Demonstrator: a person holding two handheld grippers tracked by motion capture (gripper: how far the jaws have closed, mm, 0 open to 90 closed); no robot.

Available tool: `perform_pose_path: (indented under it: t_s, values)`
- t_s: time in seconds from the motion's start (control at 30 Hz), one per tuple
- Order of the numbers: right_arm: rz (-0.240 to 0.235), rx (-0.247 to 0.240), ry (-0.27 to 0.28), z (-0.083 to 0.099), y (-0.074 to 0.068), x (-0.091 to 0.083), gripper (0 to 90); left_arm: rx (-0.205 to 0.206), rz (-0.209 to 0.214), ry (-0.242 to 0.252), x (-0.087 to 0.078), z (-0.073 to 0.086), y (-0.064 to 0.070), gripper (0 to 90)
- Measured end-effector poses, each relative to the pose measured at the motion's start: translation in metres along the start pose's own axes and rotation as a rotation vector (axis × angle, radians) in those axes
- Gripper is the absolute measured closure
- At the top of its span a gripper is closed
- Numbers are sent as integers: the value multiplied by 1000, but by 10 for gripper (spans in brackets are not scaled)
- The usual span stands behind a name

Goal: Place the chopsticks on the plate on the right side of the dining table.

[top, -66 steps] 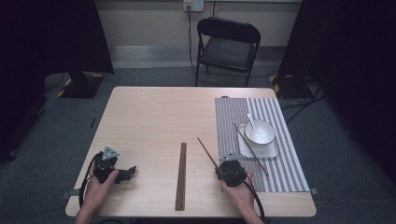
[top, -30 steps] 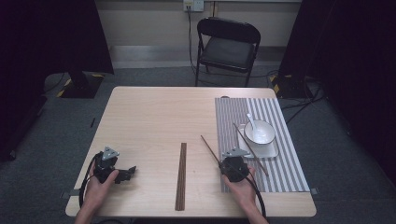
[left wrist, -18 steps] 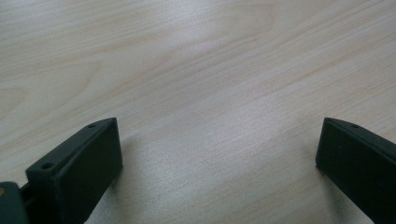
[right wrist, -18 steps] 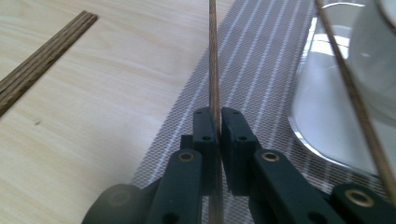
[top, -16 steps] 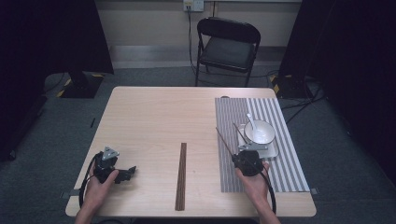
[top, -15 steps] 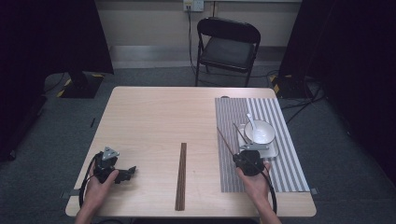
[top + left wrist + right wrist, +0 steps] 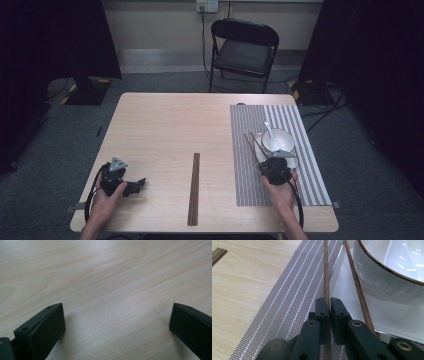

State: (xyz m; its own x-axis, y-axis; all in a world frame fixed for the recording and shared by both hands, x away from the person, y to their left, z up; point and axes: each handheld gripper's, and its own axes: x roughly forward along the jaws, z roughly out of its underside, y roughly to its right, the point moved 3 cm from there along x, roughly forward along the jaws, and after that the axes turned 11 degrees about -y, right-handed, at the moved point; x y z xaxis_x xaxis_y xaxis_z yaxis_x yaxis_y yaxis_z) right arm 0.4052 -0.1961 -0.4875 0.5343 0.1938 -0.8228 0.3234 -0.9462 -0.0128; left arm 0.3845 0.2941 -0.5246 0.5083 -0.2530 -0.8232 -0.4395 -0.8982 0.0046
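Left gripper (image 7: pixel 134 185) rests on the tabletop (image 7: pixel 165 130) at about 8 o'clock, idle; in the left gripper view its fingers (image 7: pixel 42 330) stand wide apart over bare wood. At 6 o'clock lies a pair of dark chopsticks (image 7: pixel 193 187), side by side and untouched. Right gripper (image 7: pixel 329 305) sits over the striped placemat (image 7: pixel 245 165) at 4 o'clock, its fingers (image 7: pixel 322 312) clamped on one held chopstick (image 7: pixel 326 272) low on its shaft. A second chopstick (image 7: pixel 358 287) lies just beside it, against the saucer (image 7: pixel 342 290) under the white bowl (image 7: pixel 277 141), which holds a spoon (image 7: pixel 268 130). Judgement: the stick is light, stiff and slick; a low hold lets it pivot, so a grip nearer mid-length would steady it.
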Motion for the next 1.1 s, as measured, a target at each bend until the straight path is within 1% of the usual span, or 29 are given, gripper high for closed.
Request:
perform_pose_path:
  t_s: [0.17, 0.43, 0.47, 0.53, 0.8, 1.1]
  values:
    - [15, 3, -5, 0, 3, 3, 852, -1, 0, 1, 0, 0, 0, 0]
    - [28, 21, 0, 1, 11, 3, 853, 1, 0, 0, 0, 0, 0, 0]
    - [31, 32, 0, 1, 13, 3, 852, -1, 0, 1, 0, 0, 0, 0]
    - [34, 31, 2, 1, 14, 3, 852, 0, 0, 0, 0, 0, 0, 0]
    - [49, 30, 5, 0, 15, 5, 852, 1, 0, 0, 0, 0, 0, 0]
    - [45, 31, 16, 0, 17, 6, 851, 1, -1, 0, 0, 0, 0, 0]
